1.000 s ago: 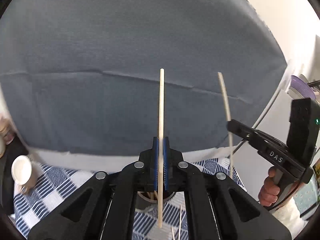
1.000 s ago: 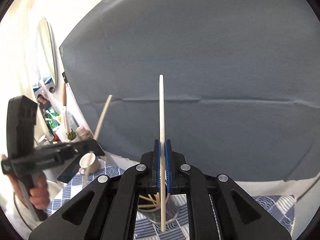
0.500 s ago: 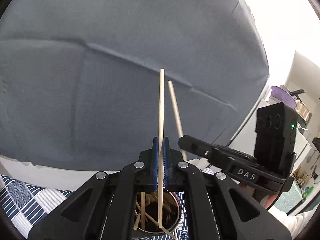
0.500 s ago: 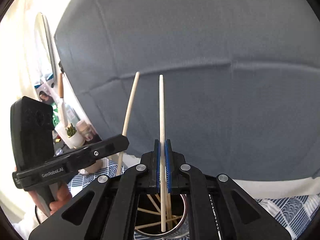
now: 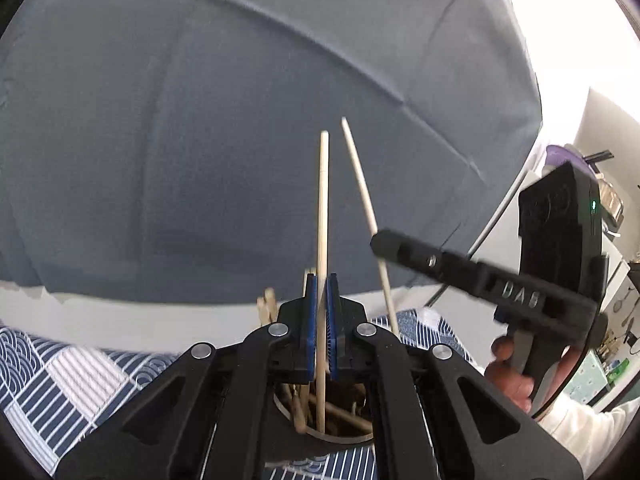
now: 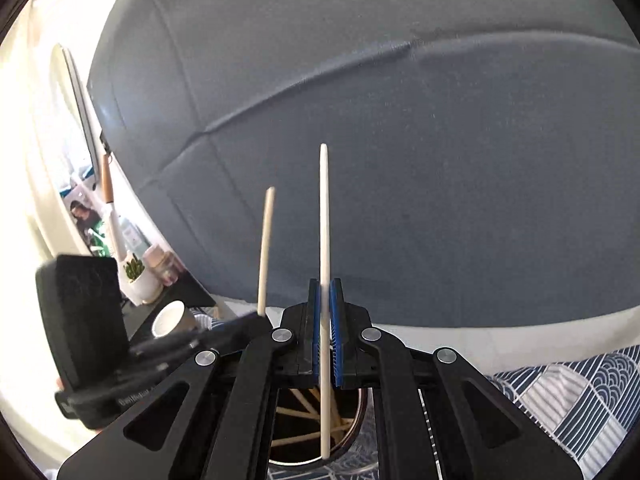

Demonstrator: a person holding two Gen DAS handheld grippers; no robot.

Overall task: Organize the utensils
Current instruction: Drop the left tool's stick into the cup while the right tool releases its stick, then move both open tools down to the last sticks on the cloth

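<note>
Your left claw [image 5: 322,312] is clamped on a pale wooden chopstick [image 5: 323,216], its blue pads squeezed against the shaft, the stick upright with its lower end hanging inside the mouth of the round metal holder [image 5: 332,434] below. Your right claw [image 6: 325,320] grips a second chopstick [image 6: 324,240] the same way, its tip also over the holder [image 6: 352,440], where several sticks already lie crossed. The two claws hang close together over the one opening.

You look to be at the drop-in step: both sticks are poised above the holder but neither is let go. Next, lower each until its end sits among the others, then part the pads one claw at a time, so the sticks do not knock each other or tip out over the rim.

The holder stands on a blue-and-white patterned cloth [image 5: 80,380] covering the desk. Behind hangs a large grey-blue fabric backdrop [image 5: 240,120]. Near the desk's far left edge, in the right wrist view, stand a white cup [image 6: 168,318] and a small potted plant [image 6: 138,276].
</note>
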